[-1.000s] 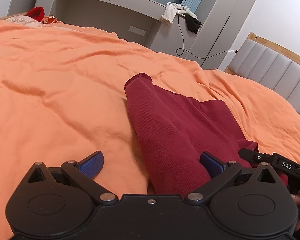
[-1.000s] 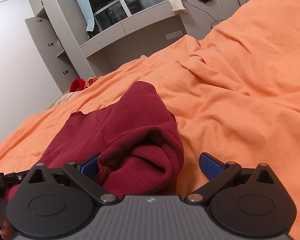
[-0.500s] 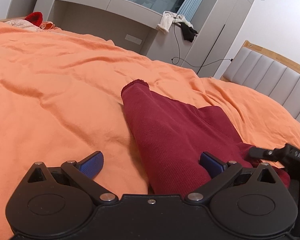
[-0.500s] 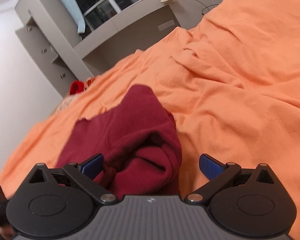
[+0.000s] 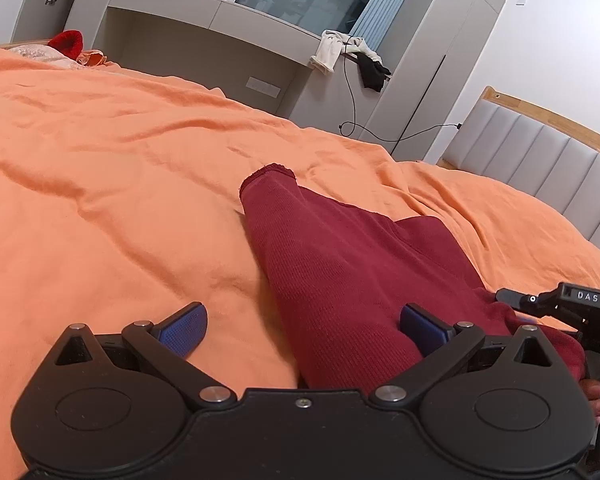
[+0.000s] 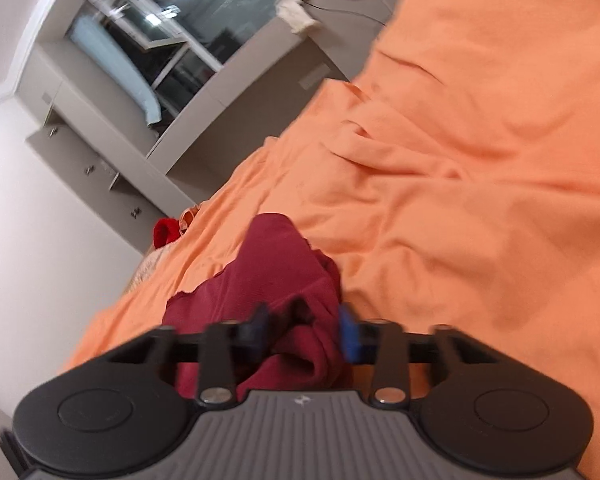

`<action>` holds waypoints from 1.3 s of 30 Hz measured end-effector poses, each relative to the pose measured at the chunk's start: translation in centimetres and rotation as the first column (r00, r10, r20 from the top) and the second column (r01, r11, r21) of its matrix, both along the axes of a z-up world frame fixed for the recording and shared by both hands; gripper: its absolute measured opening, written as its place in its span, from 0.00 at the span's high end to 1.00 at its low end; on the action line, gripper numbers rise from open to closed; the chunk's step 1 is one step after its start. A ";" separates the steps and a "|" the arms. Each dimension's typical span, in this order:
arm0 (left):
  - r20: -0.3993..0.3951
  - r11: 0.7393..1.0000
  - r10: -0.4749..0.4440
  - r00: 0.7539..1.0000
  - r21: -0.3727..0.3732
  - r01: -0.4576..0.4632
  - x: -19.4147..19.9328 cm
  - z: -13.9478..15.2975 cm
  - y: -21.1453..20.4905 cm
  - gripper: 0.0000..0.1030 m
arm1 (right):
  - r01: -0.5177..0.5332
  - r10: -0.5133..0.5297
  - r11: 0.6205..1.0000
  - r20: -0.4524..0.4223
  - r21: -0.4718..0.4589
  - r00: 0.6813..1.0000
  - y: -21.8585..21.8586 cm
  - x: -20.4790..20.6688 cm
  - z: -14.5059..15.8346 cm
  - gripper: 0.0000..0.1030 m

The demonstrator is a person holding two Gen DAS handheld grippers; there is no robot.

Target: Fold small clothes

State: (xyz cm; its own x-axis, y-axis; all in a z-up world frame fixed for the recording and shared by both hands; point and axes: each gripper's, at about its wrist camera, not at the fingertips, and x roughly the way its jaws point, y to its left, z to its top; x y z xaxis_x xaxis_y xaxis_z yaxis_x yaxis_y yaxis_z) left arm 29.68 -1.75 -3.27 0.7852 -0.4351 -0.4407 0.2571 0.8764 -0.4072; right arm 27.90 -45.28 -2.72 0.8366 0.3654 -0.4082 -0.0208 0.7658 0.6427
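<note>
We see the dark red knitted garment (image 5: 340, 280) on the orange bed cover (image 5: 100, 200), long axis toward twelve o'clock; right claw (image 6: 303, 330), just closing, pinches its bunched near end; left claw (image 5: 304, 322) is spread astride it.

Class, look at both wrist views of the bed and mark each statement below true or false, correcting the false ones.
1. The dark red garment lies on an orange bedspread. True.
2. The left gripper is clamped shut on the garment. False: its fingers stand wide apart; the cloth only lies between them.
3. The right gripper has bunched red cloth between its fingers. True: they have just closed in on it.
4. The bed's headboard is bright blue. False: it is padded grey with a wooden rim.
5. A white cloth hangs off the grey shelf under the window. True.
</note>
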 end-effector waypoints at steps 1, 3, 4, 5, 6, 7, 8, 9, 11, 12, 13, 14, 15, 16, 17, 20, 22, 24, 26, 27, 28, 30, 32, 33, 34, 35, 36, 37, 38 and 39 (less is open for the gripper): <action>0.000 1.000 0.000 1.000 0.000 0.000 0.0 0.0 0.0 0.00 | -0.001 0.002 0.999 0.021 -0.044 1.000 0.5 -0.3 0.4 0.76; 0.001 1.000 0.000 1.000 0.000 0.000 0.0 0.0 0.0 0.00 | -0.014 0.028 0.986 0.083 -0.164 0.996 2.0 -0.9 1.3 0.79; 0.001 1.000 0.000 1.000 0.000 0.000 0.0 0.0 0.0 0.00 | -0.018 0.043 0.976 0.108 -0.217 0.993 2.8 -1.2 1.7 0.80; 0.003 1.000 0.000 1.000 -0.001 0.000 0.0 0.0 0.1 0.00 | -0.026 0.066 0.960 0.135 -0.280 0.989 3.7 -1.6 2.1 0.80; 0.003 1.000 0.000 1.000 -0.001 0.000 0.0 0.0 0.1 0.00 | -0.035 0.092 0.942 0.156 -0.332 0.983 4.5 -1.9 2.4 0.80; 0.004 1.000 0.000 1.000 -0.001 0.000 0.0 0.0 0.1 0.00 | -0.045 0.116 0.927 0.171 -0.373 0.978 5.3 -2.3 2.6 0.80; 0.006 1.000 0.000 1.000 -0.002 0.000 0.0 0.0 0.0 0.00 | -0.053 0.136 0.915 0.182 -0.400 0.974 5.9 -2.5 2.7 0.81; 0.008 1.000 0.000 1.000 -0.003 0.000 0.0 0.0 0.1 0.00 | -0.061 0.149 0.910 0.187 -0.410 0.971 6.3 -2.8 2.8 0.81; 0.010 1.000 -0.002 1.000 -0.004 0.002 0.0 -0.1 0.0 0.00 | -0.066 0.158 0.907 0.191 -0.417 0.969 6.7 -3.1 3.0 0.81; 0.010 1.000 -0.002 1.000 -0.004 0.002 0.0 -0.1 0.0 0.00 | -0.063 0.154 0.907 0.190 -0.416 0.970 6.6 -3.1 3.1 0.81; 0.011 1.000 -0.002 1.000 -0.004 0.002 0.0 -0.1 0.0 0.00 | -0.060 0.147 0.911 0.186 -0.409 0.971 6.4 -3.1 3.2 0.80; 0.012 1.000 -0.003 1.000 -0.004 0.003 0.0 -0.1 0.0 0.00 | -0.056 0.135 0.919 0.179 -0.391 0.975 6.0 -3.1 3.3 0.80; 0.012 1.000 -0.003 1.000 -0.004 0.003 0.0 -0.1 0.0 0.00 | -0.053 0.122 0.930 0.168 -0.365 0.978 5.3 -2.9 3.2 0.80; 0.013 1.000 -0.004 1.000 -0.004 0.004 0.0 -0.1 0.0 0.00 | -0.053 0.110 0.941 0.153 -0.334 0.982 4.6 -2.8 3.1 0.77; 0.013 1.000 -0.003 1.000 -0.004 0.003 0.0 -0.2 0.0 0.00 | -0.054 0.098 0.953 0.134 -0.299 0.986 3.8 -2.6 2.9 0.74; 0.011 1.000 -0.003 1.000 -0.003 0.003 0.0 -0.2 0.1 0.00 | -0.059 0.075 0.983 0.085 -0.173 0.994 1.5 -1.8 2.2 0.54; 0.009 1.000 -0.002 1.000 -0.002 0.002 0.0 -0.2 0.1 0.00 | -0.058 0.064 0.994 0.067 -0.090 0.996 0.3 -1.3 1.7 0.51; 0.007 1.000 -0.003 1.000 0.000 0.003 0.0 -0.1 0.1 0.00 | -0.057 0.058 0.998 0.044 -0.024 0.997 -0.3 -0.7 1.1 0.52; 0.005 1.000 -0.005 1.000 0.002 0.005 0.0 -0.1 0.1 0.00 | -0.066 0.066 0.998 0.029 0.007 0.997 -0.3 -0.3 0.7 0.70; 0.004 1.000 -0.006 1.000 0.003 0.006 0.0 0.0 0.1 0.00 | -0.069 0.069 0.998 0.024 -0.001 0.997 0.0 -0.2 0.7 0.77; 0.003 1.000 -0.008 1.000 0.003 0.008 0.0 0.0 0.2 0.00 | -0.063 0.064 0.998 0.024 -0.023 0.998 0.2 -0.2 0.8 0.79; 0.000 1.000 -0.014 1.000 0.004 0.014 0.0 0.0 0.2 0.00 | -0.059 0.062 0.994 0.027 -0.090 0.998 0.7 -0.4 1.3 0.84; -0.003 1.000 -0.020 1.000 0.007 0.020 0.1 0.1 0.2 0.00 | -0.073 0.077 0.988 0.020 -0.134 0.997 1.0 -0.6 1.9 0.86; -0.005 1.000 -0.022 1.000 0.008 0.022 0.2 0.2 0.2 0.00 | -0.087 0.091 0.985 0.017 -0.149 0.996 1.1 -0.8 2.1 0.86; -0.005 1.000 -0.023 1.000 0.008 0.023 0.3 0.2 0.1 0.00 | -0.094 0.099 0.984 0.021 -0.154 0.995 1.0 -0.9 2.2 0.86; -0.005 1.000 -0.023 1.000 0.009 0.024 0.4 0.2 0.1 0.00 | -0.102 0.106 0.984 0.017 -0.148 0.994 0.8 -0.9 2.1 0.86; -0.006 1.000 -0.023 1.000 0.010 0.023 0.4 0.2 0.1 0.00 | -0.110 0.112 0.985 0.004 -0.135 0.994 0.5 -0.7 1.7 0.85; -0.006 1.000 -0.022 1.000 0.011 0.022 0.5 0.2 0.1 0.00 | -0.120 0.119 0.985 -0.015 -0.127 0.993 0.3 -0.5 1.3 0.81; -0.006 1.000 -0.022 1.000 0.012 0.022 0.5 0.2 0.1 0.00 | -0.125 0.122 0.984 -0.034 -0.127 0.992 0.2 -0.2 1.0 0.73; -0.007 1.000 -0.022 1.000 0.013 0.022 0.5 0.2 0.2 0.00 | -0.121 0.116 0.985 -0.042 -0.123 0.992 -0.1 -0.2 0.7 0.67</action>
State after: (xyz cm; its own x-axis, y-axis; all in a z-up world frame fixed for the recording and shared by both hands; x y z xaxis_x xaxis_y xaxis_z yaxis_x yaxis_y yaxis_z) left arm 30.21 -1.60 -3.11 0.7725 -0.4466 -0.4514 0.2741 0.8757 -0.3974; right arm 27.71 -45.34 -1.98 0.7752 0.4055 -0.4844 -0.0960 0.8335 0.5441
